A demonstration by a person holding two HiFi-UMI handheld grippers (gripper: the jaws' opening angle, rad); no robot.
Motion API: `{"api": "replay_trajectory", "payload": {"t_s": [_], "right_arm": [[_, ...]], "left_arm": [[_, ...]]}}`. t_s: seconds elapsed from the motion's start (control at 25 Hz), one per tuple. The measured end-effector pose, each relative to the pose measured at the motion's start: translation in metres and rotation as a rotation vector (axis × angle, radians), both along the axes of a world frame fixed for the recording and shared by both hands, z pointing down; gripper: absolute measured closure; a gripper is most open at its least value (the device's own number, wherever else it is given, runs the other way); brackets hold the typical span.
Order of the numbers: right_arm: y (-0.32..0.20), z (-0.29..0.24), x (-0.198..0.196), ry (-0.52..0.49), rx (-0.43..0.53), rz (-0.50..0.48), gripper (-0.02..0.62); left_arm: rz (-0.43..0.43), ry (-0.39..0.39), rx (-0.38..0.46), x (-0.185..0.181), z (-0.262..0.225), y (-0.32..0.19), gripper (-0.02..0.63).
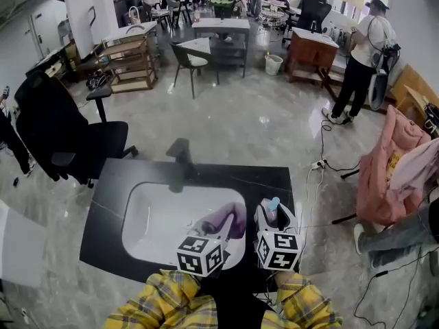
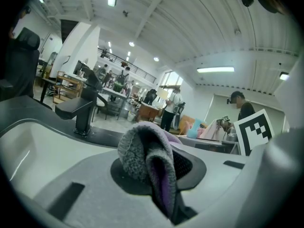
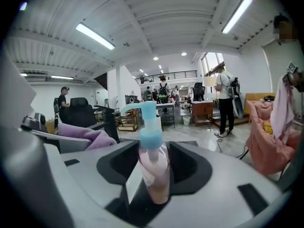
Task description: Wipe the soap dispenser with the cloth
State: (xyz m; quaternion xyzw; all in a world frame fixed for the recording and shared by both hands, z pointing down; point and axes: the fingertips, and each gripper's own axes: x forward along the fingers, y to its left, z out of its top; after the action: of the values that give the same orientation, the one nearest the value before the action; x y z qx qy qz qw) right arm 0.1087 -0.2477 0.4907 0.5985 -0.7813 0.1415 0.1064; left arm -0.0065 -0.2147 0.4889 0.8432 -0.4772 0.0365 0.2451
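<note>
Head view places both tongs low in the frame's centre, over a white sink basin [image 1: 154,218] set in a black surface [image 1: 113,184]. Our left tongs [image 1: 223,228] are clamped on a folded cloth [image 1: 232,219], purple and grey. Our right tongs [image 1: 272,219] grip the soap dispenser [image 1: 274,205], a clear bottle of pink liquid with a light blue pump, held upright just to the right of the cloth.

We judge both pick-ups done, since each tool has its thing and both are raised off the surface. The wipe itself is what remains to be shown. Cloth and bottle sit side by side with a gap, so no rubbing contact is visible now, and we cannot tell how much of the bottle has been cleaned.

Left gripper view alone shows how the cloth is held: a thick fold pinched at its base, fleecy grey outside and purple inside, with the black faucet [image 2: 81,114] at mid-left. We cannot make out the dispenser with certainty there.

Right gripper view alone shows the bottle's body seated between the pads with the pump spout pointing to the frame's left. The cloth lies at mid-left, clearly apart from the bottle. Only the head view shows both tongs together above the basin.
</note>
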Motion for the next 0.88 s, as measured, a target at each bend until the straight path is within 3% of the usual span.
{"api": "replay_trajectory", "payload": {"t_s": [0.2, 0.36, 0.64, 0.88], "right_arm": [[0.006, -0.011, -0.004, 0.024, 0.065, -0.050, 0.383], [0.018, -0.021, 0.000, -0.030, 0.108, -0.067, 0.353], [0.043, -0.027, 0.024, 0.048, 0.166, -0.050, 0.353], [0.054, -0.025, 0.051, 0.022, 0.141, 0.020, 0.353]], "left_arm": [[0.004, 0.024, 0.000, 0.004, -0.003, 0.001, 0.548], [-0.014, 0.067, -0.010, 0.007, -0.003, -0.002, 0.548], [0.000, 0.118, 0.033, 0.033, -0.016, -0.010, 0.548], [-0.001, 0.135, 0.065, 0.054, -0.019, -0.012, 0.548]]}}
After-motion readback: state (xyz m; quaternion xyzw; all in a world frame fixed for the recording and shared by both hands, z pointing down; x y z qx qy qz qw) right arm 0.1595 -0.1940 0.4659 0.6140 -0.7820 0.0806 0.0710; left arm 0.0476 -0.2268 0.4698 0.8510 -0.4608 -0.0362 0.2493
